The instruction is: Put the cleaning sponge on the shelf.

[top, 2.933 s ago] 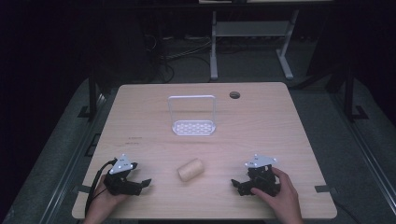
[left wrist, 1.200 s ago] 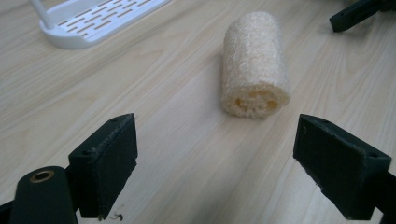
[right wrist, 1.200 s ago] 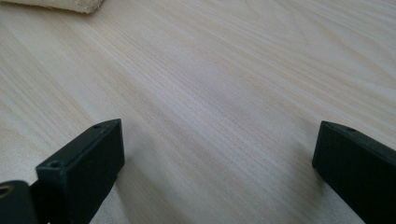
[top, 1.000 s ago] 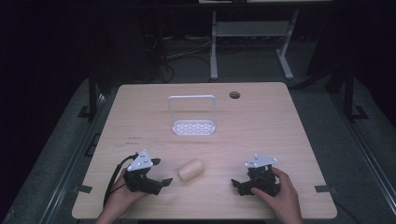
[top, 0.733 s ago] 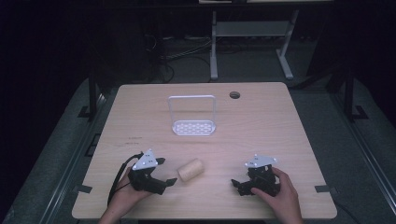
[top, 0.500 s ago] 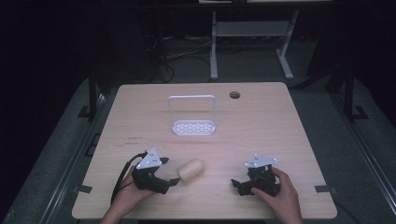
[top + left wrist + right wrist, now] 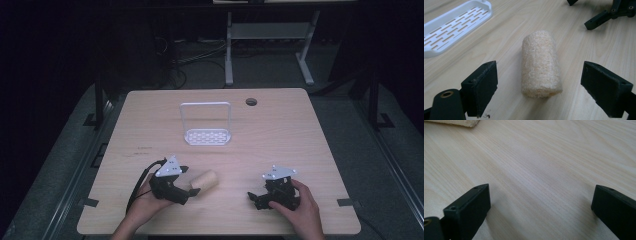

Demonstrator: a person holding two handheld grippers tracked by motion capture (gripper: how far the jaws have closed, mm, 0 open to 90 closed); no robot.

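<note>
Left hand-held gripper (image 7: 192, 190) had slid right across the light wooden table (image 7: 280, 135); jaws wide, straddling the beige fibrous loofah cylinder (image 7: 540, 63) lying there, ungripped. Right hand-held gripper (image 7: 254, 198) stayed put, wide.

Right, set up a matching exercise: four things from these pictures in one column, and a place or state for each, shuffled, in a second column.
Things
1. loofah roll
2. white rack
3. left tongs
4. right tongs

Places or states
A. stands near the table's middle, toward the far side
B. open over bare wood near the table's near right edge
C. open, one jaw at each side of the roll
D. lies on its side on the table between two black jaws

Pairs: 1-D, 2-A, 3-C, 4-B
</note>
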